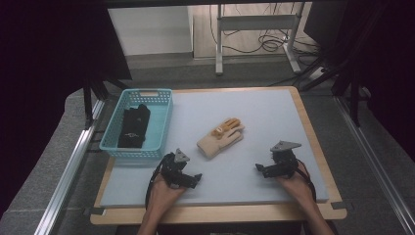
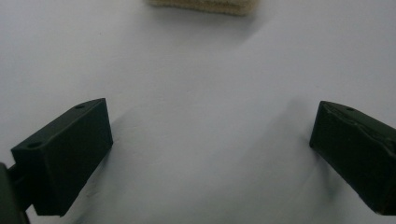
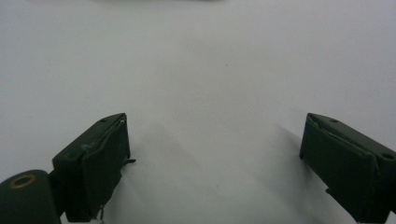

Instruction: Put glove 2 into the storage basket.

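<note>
The cream glove [image 1: 220, 137] lies flat on the surface [image 1: 274, 117], just right of the blue basket [image 1: 164, 120], its long axis running diagonally from the cuff at near left to the fingers at far right. The left gripper [image 1: 192, 177] sits nearer, with the cuff just ahead of its jaws. The right gripper [image 1: 261, 168] rests well apart. Both sets of jaws stand open and empty.

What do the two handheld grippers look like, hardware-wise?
Both are black, blocky units. The left gripper and the right gripper each carry a grey three-cornered plate on top and trail a black cable back along the forearm. The fingers are dark, chunky rectangular blocks with small screw holes. The forearms are bare, with no sleeves in view.
</note>
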Motion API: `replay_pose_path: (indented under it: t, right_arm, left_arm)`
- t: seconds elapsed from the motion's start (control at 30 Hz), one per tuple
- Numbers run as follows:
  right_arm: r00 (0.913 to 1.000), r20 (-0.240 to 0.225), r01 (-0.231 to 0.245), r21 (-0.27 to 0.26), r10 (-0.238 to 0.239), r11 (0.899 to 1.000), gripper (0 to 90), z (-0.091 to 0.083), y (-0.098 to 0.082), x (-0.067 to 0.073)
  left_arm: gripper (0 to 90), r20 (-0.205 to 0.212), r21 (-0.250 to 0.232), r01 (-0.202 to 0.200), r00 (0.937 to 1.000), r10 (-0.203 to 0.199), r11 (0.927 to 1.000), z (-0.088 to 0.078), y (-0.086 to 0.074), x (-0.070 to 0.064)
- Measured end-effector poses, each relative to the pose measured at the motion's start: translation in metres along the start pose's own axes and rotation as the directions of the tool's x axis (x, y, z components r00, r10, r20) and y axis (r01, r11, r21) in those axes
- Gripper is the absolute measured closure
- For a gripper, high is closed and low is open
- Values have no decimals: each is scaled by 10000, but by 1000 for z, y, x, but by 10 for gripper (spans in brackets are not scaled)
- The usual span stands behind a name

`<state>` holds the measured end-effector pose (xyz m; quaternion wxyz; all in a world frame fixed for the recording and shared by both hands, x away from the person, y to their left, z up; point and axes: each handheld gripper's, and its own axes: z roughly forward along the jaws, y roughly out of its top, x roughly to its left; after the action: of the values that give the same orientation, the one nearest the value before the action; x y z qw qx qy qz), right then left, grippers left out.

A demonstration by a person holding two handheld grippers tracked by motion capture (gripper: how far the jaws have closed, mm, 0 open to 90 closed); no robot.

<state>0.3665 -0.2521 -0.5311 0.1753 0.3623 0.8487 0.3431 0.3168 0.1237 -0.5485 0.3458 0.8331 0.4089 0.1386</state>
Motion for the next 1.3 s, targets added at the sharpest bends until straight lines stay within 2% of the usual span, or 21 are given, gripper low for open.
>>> replay_pose_path:
  t: [0.13,0.2,0.33,0.43,0.7,0.97,1.17,1.3]
  right_arm:
    - [10000,40,0,-21,0,10000,76,0,-1,0]
    - [10000,56,-13,-37,13,10000,77,0,-1,0]
    - [9999,124,6,-68,-5,10000,77,0,-1,1]
    - [9998,169,41,-94,-40,9999,77,0,-1,2]
    - [9997,223,102,-124,-99,9999,78,-1,-2,2]
    - [9997,209,98,-114,-96,9999,78,-1,-2,2]
    - [9998,181,80,-101,-78,9999,78,-1,-2,2]
    - [9998,177,78,-104,-76,9999,78,-1,-2,2]
  left_arm:
    - [5,131,19,-122,9998,122,9999,-1,0,2]
    - [11,288,-19,-20,9996,20,10000,-3,2,6]
    - [11,314,-148,111,9995,-107,9998,-3,9,13]
    - [11,528,-171,156,9985,-146,9997,-2,21,17]
    - [9,978,-14,-207,9950,207,9998,9,62,23]
    - [0,979,563,-1110,9896,1051,9922,35,113,20]
    - [5,1365,1120,-1291,9841,1134,9853,69,143,16]
    - [7,1548,1484,-1407,9809,1175,9789,91,153,12]
